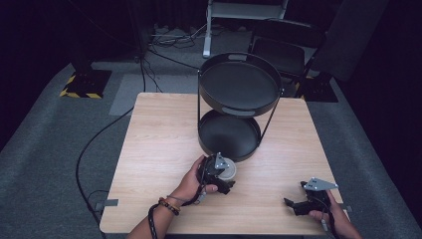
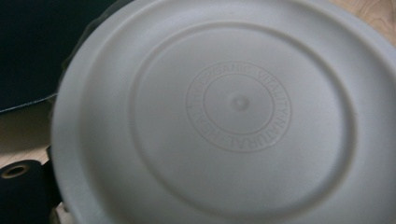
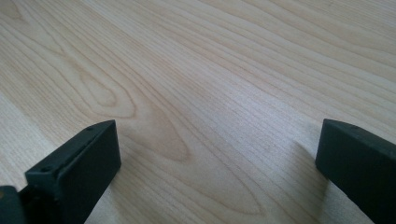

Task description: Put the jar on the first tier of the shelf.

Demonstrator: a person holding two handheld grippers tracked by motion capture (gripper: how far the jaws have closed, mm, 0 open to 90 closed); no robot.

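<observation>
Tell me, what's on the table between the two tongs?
Nothing: in the high view, bare wooden table runs from the left tongs, which are at a pale round lid, to the right tongs.

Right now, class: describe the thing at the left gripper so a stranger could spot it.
On the wooden table, find the black two-tier stand. In front of its lower tray, at the left gripper, sits a round beige lid, the one pale item, embossed with ringed lettering.

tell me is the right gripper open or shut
Open: in the right gripper view its two black jaws stand far apart over bare table, nothing between them.
</observation>
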